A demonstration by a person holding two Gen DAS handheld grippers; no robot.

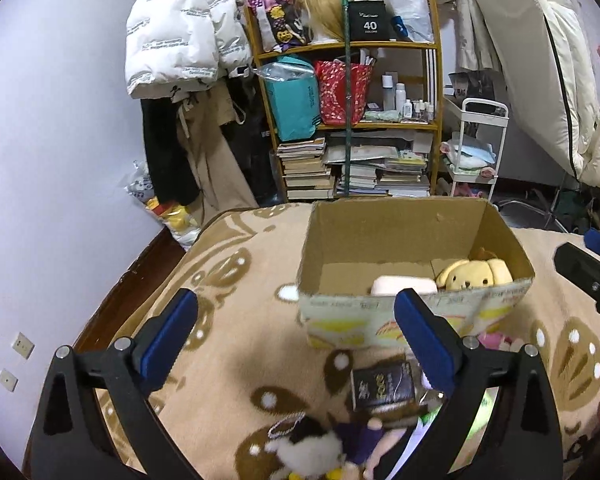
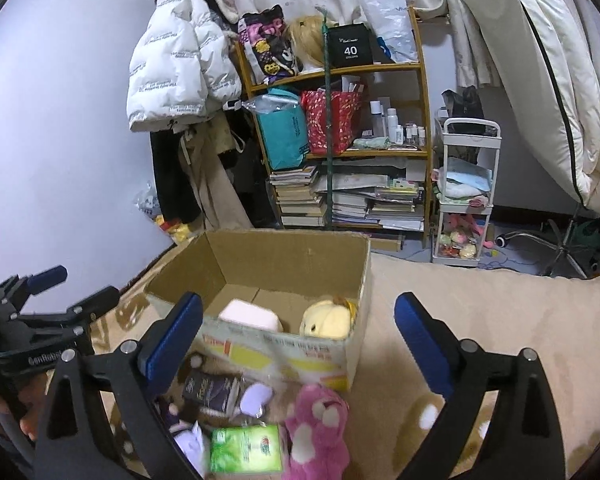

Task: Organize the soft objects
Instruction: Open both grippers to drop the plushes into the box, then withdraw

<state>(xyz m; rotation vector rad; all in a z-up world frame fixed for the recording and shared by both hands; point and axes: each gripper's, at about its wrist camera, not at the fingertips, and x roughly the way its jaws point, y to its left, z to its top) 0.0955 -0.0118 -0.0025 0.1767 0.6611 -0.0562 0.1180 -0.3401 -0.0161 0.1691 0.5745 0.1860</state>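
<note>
We hold both grippers over the blanket [image 2: 480,292], each on the near side of the cardboard box [image 2: 284,356]. The left gripper [image 1: 296,332] has its jaws spread wide and grips nothing; the right gripper [image 2: 298,340] is just as wide and bare. Nearest us, in front of the box, lie the loose soft things: a pink plush bear [image 2: 320,432], a green tissue pack [image 2: 246,450], a dark packet [image 2: 212,394] and a lilac pad [image 2: 256,398]. By the left gripper we see a white and black plush [image 1: 304,452], though it is blurred. Inside the box rest a yellow plush dog [image 1: 474,276] against its right wall and a pale pink block [image 1: 404,286] just beside it. Beyond the box stands a shelf [image 1: 352,46] with bags and stacked books.
</note>
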